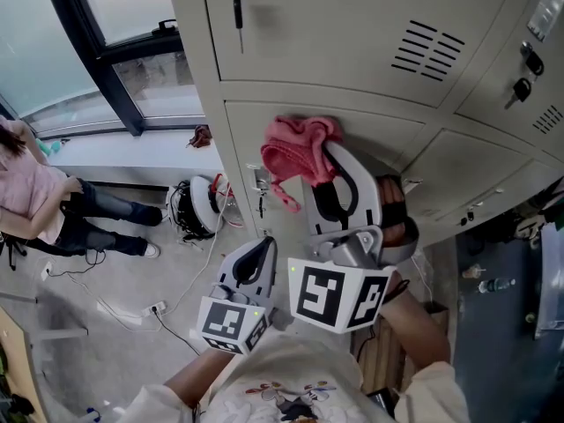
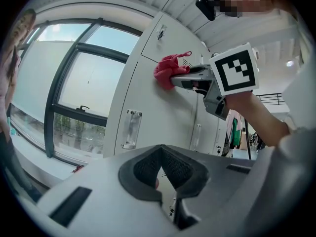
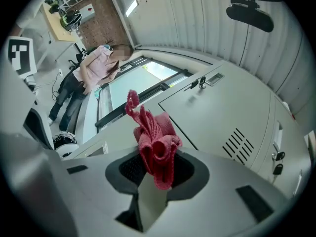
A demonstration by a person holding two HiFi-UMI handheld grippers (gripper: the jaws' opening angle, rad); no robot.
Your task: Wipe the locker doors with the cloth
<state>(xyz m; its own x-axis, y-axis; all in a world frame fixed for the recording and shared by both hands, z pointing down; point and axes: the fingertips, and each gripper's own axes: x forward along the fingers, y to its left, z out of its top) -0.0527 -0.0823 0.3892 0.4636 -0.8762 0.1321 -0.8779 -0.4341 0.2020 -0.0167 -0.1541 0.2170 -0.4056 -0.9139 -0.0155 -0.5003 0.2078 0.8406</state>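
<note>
A pale grey floor (image 1: 115, 271), seen from steeply above. A white power strip (image 1: 155, 307) lies on it, with thin white cables (image 1: 198, 276) trailing across. By the foot of the grey lockers (image 1: 352, 25) sits a round white device (image 1: 198, 205), possibly a cable reel. A person (image 1: 35, 192) stands at left.

We are holding the right gripper (image 1: 339, 161) up ahead, its jaws clamping the cloth (image 1: 298, 148), which is pressing against a locker door (image 1: 242, 139) just under the keyed door (image 1: 335, 25) above. The left gripper (image 1: 258, 252) is hanging lower and to its left, jaws together, apart from the lockers. Far left, a person (image 1: 35, 201) is standing beside the window (image 1: 115, 42). Between them and the lockers, a cabled device (image 1: 198, 205) is lying on the floor.
</note>
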